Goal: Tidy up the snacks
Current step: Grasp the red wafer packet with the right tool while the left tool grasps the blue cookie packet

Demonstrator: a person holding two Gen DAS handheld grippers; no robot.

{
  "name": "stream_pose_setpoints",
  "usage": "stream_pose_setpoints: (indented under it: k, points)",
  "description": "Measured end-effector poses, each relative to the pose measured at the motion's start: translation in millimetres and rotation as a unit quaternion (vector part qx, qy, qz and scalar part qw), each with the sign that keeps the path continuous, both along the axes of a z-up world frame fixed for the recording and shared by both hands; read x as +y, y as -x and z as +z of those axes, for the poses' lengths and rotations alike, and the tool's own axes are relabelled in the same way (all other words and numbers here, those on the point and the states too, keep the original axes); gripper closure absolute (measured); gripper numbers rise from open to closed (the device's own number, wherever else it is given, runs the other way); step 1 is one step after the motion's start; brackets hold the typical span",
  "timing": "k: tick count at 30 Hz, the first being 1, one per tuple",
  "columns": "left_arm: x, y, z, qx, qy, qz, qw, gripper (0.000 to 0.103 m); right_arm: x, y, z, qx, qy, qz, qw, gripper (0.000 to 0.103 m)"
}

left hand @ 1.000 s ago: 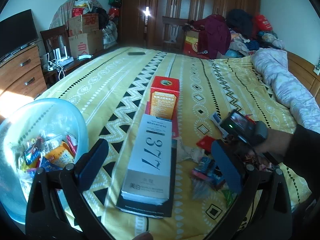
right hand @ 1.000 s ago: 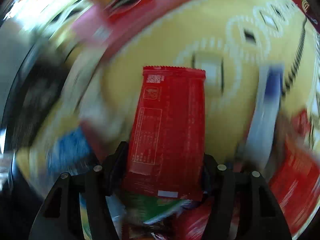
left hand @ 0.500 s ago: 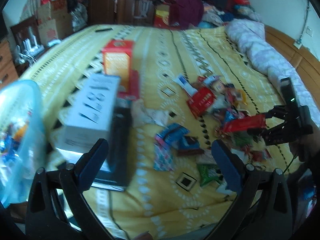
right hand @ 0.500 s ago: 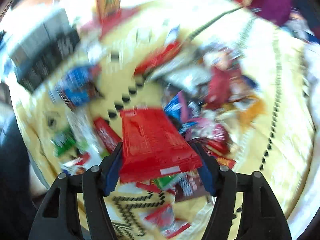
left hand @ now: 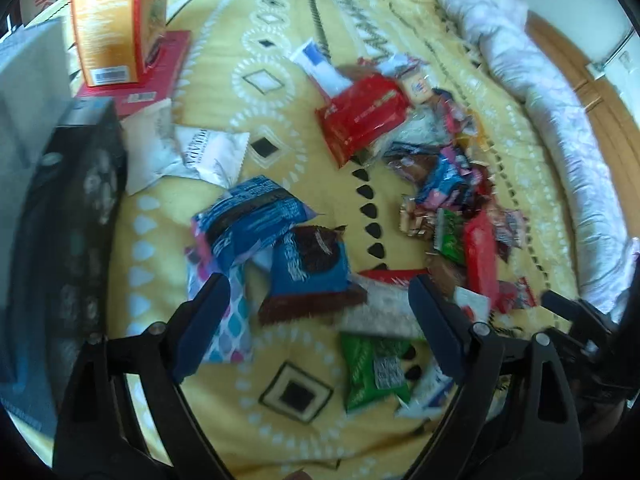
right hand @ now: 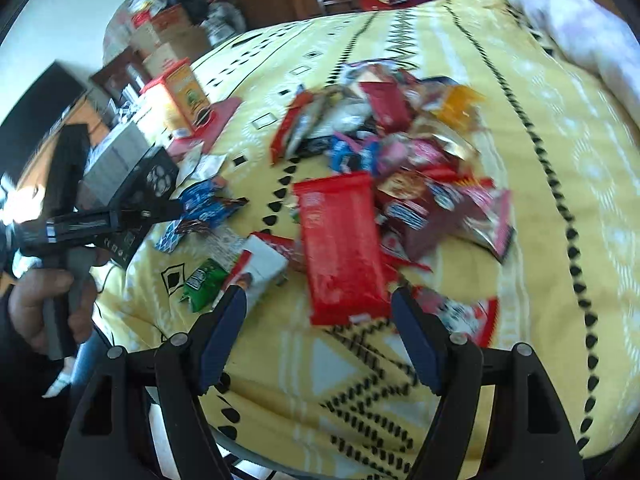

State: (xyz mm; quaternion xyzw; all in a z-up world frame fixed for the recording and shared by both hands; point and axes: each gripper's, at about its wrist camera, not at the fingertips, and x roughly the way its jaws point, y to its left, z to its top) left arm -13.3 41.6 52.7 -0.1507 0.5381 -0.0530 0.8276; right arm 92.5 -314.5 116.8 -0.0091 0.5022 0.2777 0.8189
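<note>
While both grippers point down at the yellow patterned bedspread (left hand: 224,60), neither has a grip on anything. Left gripper (left hand: 320,300): jaws wide apart but closing, pads not touching any packet; a blue-and-brown cookie packet (left hand: 310,268) lies on the spread just ahead of the gap, and a green packet (left hand: 374,368) sits lower, nearer the right finger. A second blue packet (left hand: 250,216) overlaps the cookie packet's upper left, with a white sachet (left hand: 212,152) beyond it. Right gripper (right hand: 318,308): jaws apart and opening; the long red snack packet (right hand: 340,248) sits just ahead of the fingertips, pads off its edges, blurred, so I cannot tell whether it is resting on the pile or in the air. Main snack pile (right hand: 404,148) is heaped mid-bed beyond that red packet, mixed red, blue, pink and orange wrappers touching and overlapping. In the left view the same pile (left hand: 448,184) runs up the right side, a big red packet (left hand: 362,114) at its top. Far left of the bed: an upright orange-red box (left hand: 116,20) standing on a flat red box (left hand: 160,68), and a black box (left hand: 76,200) alongside, with a grey one blurred at the frame edge. A rolled pale quilt (left hand: 560,120) lies along the bed's right edge. A hand (right hand: 44,304) holding the left gripper's handle shows in the right view.
</note>
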Motion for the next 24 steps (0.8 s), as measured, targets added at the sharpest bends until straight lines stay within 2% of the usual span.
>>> stream_pose_setpoints:
  k: [4, 7, 10, 14, 18, 21, 24]
  points:
    - [-1, -14, -15, 0.022, -0.011, 0.011, 0.9996, 0.019, -16, 0, -4, 0.005, -0.011, -0.01, 1.0, 0.025]
    - [-2, -17, -27, 0.037, -0.004, 0.007, 0.9993, 0.04, -18, 0, -12, 0.015, -0.019, -0.009, 1.0, 0.025]
    - [-5, -9, -28, 0.027, -0.006, 0.003, 0.9996, 0.045, -12, -2, -18, 0.02, -0.031, -0.003, 0.999, 0.025]
    - [-7, 7, -10, -0.005, -0.016, -0.007, 0.9998, 0.048, 4, -13, -22, 0.003, -0.029, 0.012, 1.0, 0.026]
    - [-4, 24, 5, -0.028, -0.017, -0.012, 0.9994, 0.049, 22, -30, -39, -0.009, 0.025, 0.015, 1.0, 0.026]
    - [1, 29, 4, -0.028, -0.015, -0.013, 0.9994, 0.049, 30, -39, -60, 0.015, 0.037, 0.013, 0.999, 0.026]
    - [2, 29, -8, -0.011, -0.019, -0.008, 0.9997, 0.048, 33, -39, -69, 0.011, 0.04, 0.011, 0.999, 0.027]
